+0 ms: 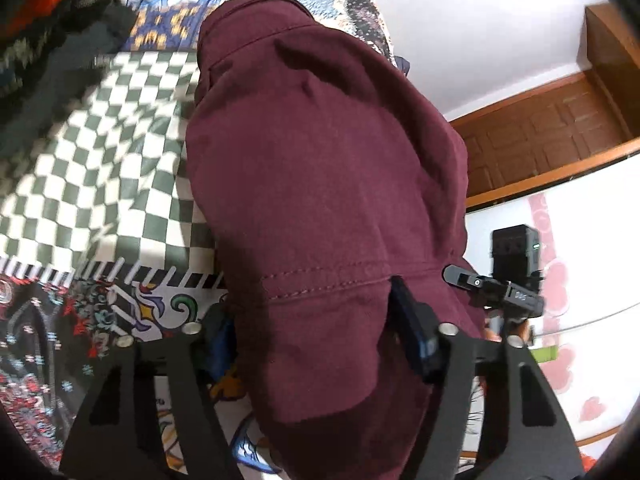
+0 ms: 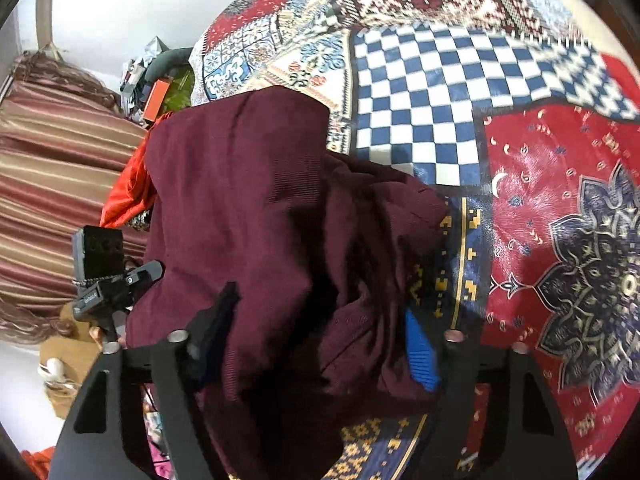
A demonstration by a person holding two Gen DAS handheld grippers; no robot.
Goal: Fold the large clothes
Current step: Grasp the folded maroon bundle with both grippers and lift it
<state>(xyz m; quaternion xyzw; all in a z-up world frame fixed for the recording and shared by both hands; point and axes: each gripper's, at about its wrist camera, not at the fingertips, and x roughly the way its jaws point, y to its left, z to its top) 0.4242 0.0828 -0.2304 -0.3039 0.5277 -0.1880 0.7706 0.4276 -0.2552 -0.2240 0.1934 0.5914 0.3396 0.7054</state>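
A large maroon garment hangs lifted above a patchwork bedspread. In the left wrist view my left gripper has its jaws closed on a hemmed edge of the cloth, and the fabric drapes over and between the fingers. In the right wrist view the same maroon garment bunches thickly between the blue-padded fingers of my right gripper, which holds it. The other gripper's body shows at the side in each view, at the right and at the left.
The patchwork bedspread has checkered and red patterned panels. A pile of dark and red clothes lies at the far left. A striped curtain, a cluttered shelf, and a wooden door border the bed.
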